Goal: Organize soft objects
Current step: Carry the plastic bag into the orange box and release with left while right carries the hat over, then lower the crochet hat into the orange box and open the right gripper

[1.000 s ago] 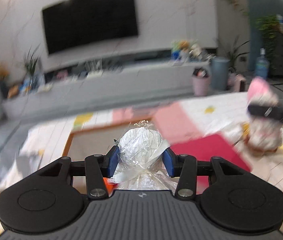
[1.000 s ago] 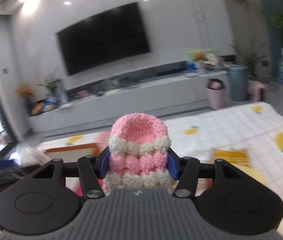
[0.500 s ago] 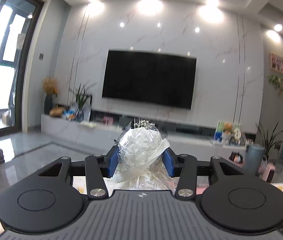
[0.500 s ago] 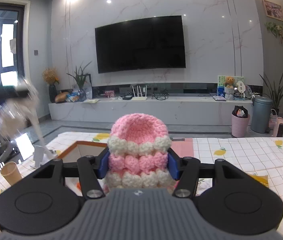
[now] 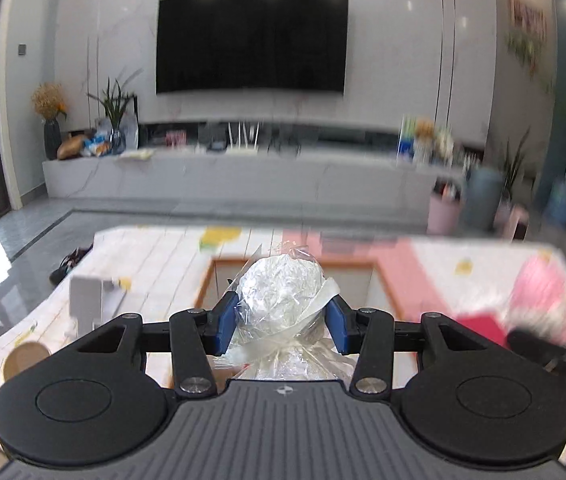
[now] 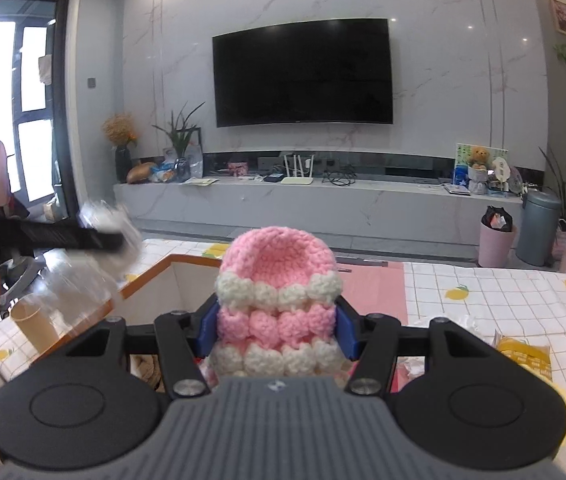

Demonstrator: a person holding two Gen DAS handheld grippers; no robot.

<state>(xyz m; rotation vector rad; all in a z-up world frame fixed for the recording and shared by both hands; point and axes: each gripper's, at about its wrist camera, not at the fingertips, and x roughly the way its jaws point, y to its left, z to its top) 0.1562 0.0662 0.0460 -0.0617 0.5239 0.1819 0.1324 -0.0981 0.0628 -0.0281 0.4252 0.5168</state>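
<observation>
My left gripper [image 5: 281,322] is shut on a white soft object wrapped in clear cellophane [image 5: 281,292] tied with a pale ribbon, held above a wooden-rimmed open box [image 5: 381,280] on the table. My right gripper [image 6: 277,334] is shut on a pink and white crocheted toy [image 6: 277,280], held above the same box [image 6: 171,276]. In the right wrist view the left gripper [image 6: 63,236] and its wrapped object show blurred at the left. In the left wrist view the right gripper and its pink toy [image 5: 539,292] show blurred at the right.
The table has a checked cloth with lemon prints [image 6: 503,304]. A paper cup [image 6: 35,326] stands at the table's left, and a yellow packet [image 6: 523,356] lies at the right. A pink sheet [image 6: 375,288] lies behind the box. A TV wall stands beyond the table.
The left gripper has tilted back down toward the box with its wrapped object. The right gripper holds the crocheted toy nearly still over the box.
</observation>
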